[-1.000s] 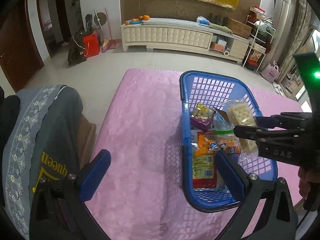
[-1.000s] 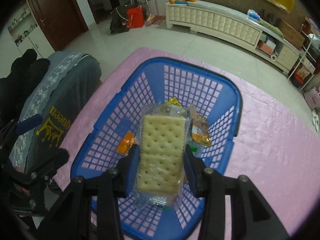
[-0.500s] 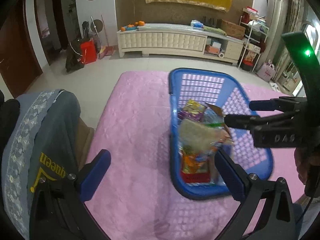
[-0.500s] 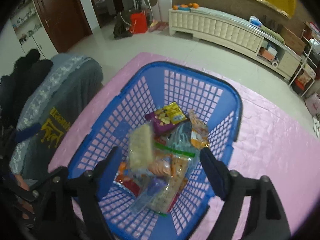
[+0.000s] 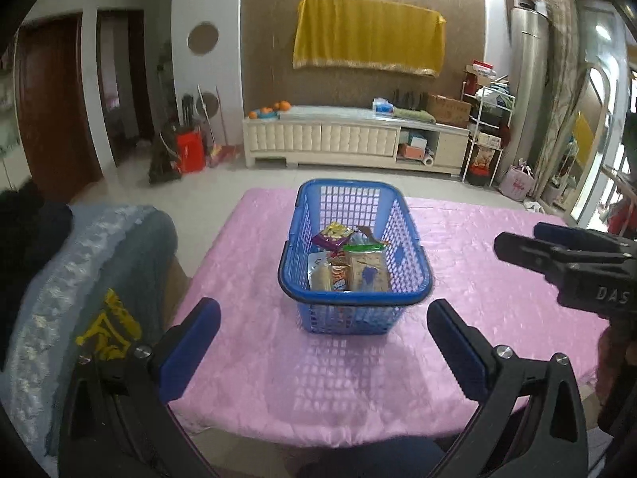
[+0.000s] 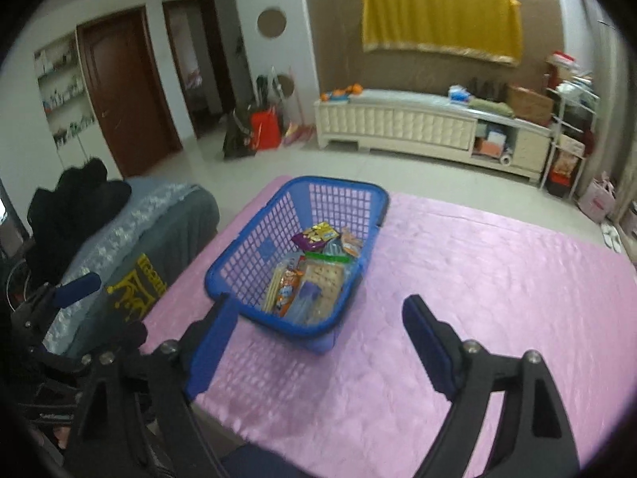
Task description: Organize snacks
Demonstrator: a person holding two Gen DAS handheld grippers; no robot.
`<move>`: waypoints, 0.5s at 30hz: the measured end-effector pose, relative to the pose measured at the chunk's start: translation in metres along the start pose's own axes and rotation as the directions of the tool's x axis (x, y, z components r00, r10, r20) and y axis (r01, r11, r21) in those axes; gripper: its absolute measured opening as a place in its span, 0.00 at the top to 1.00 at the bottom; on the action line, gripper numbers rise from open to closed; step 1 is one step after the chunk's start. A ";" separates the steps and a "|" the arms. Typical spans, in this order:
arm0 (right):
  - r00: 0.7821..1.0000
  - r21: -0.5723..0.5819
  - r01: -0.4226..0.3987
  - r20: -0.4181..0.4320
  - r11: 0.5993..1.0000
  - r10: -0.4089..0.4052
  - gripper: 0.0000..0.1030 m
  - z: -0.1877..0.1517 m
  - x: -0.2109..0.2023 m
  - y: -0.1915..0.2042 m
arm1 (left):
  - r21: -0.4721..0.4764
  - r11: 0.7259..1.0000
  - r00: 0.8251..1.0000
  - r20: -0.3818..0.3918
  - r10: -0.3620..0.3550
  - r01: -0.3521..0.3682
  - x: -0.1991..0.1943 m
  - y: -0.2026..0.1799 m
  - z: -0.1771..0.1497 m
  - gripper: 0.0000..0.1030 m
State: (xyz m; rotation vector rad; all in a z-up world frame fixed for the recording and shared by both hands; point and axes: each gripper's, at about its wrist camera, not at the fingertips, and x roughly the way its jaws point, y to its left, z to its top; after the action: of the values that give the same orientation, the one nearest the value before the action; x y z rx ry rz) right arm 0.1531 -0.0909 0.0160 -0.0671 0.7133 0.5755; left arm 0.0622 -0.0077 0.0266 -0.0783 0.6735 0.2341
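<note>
Blue basket (image 5: pixel 355 279) sits on the pink tablecloth (image 5: pixel 247 350), toward the left side of the table, with all the snacks inside it. Cracker pack (image 5: pixel 366 273) lies flat in the near part of the basket, a blue-and-orange packet (image 5: pixel 336 277) just beside it on the left, and a purple-and-yellow chip bag (image 5: pixel 332 235) further back. From the right wrist view the same basket (image 6: pixel 239 263) shows the cracker pack (image 6: pixel 324 279) lying among the other packets, chip bag (image 6: pixel 314 236) behind it. Left gripper (image 5: pixel 323 342) hangs over the near edge of the table, spread wide, nothing between its blue pads (image 5: pixel 191 350), basket in front of it and not touching. Right gripper (image 6: pixel 318 342) also spread wide and holding nothing, hovering above the cloth (image 6: pixel 477 279) just short of the basket's near corner. In the left view the right gripper (image 5: pixel 557 251) comes in side-on from the right, well clear of the basket. Grey jacket with yellow print (image 5: pixel 107 318) is draped over a chair at the left of the table. White cabinet (image 5: pixel 350 139) stands along the far wall, with a yellow cloth (image 5: pixel 368 38) hanging above.
</note>
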 end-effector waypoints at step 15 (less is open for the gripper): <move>0.967 0.051 0.169 0.186 0.984 -0.175 0.00 -0.065 -0.126 0.014 | 0.026 0.997 0.987 0.143 -0.070 0.066 -0.108 -0.037 -0.034 0.00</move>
State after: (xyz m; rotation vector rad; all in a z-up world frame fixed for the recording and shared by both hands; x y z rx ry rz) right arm 0.0301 -0.1550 0.0482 -0.0410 0.5256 0.3968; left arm -0.0314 -0.0691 0.0678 -0.0635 0.5286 0.1652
